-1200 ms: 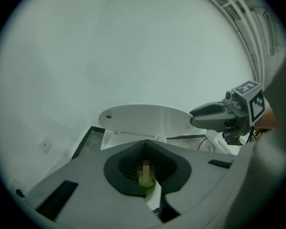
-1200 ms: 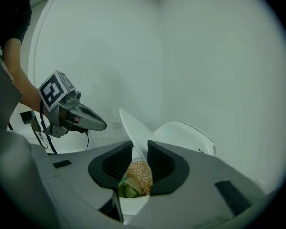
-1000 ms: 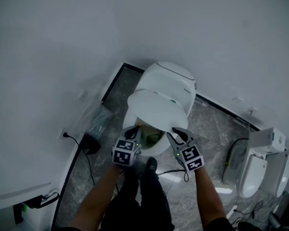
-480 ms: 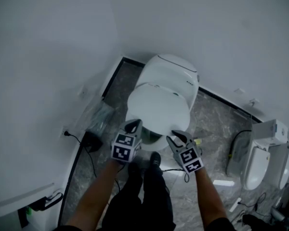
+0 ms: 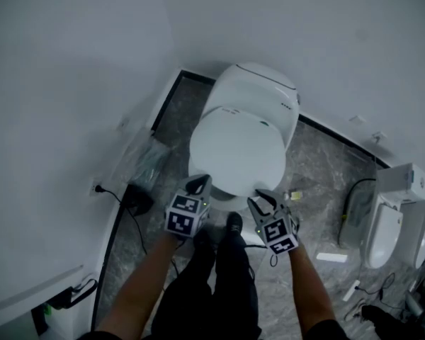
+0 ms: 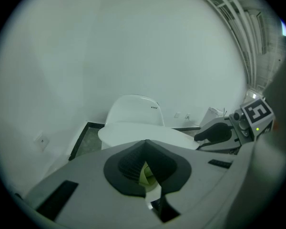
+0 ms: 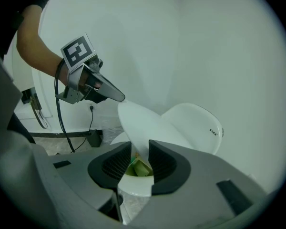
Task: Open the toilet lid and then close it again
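Observation:
The white toilet lid (image 5: 237, 151) hangs low over the bowl, slightly tilted, in front of the rounded tank (image 5: 258, 91). My right gripper (image 5: 263, 199) is at the lid's front right edge. In the right gripper view the edge (image 7: 136, 132) runs down between the dark pads (image 7: 162, 163), which are shut on it. My left gripper (image 5: 198, 184) is at the front left edge with its jaws shut and its tip (image 7: 120, 98) touching the lid's rim. Something green (image 7: 139, 167) lies in the bowl under the lid.
A black box (image 5: 136, 198) with a cable to a wall socket and a plastic bag (image 5: 145, 163) lie left of the toilet. More white toilets (image 5: 382, 232) stand at the right. The person's legs and shoes (image 5: 234, 222) are just before the bowl.
The lid has come down from half raised to nearly flat, covering the bowl opening in the head view. Both grippers have sunk with it.

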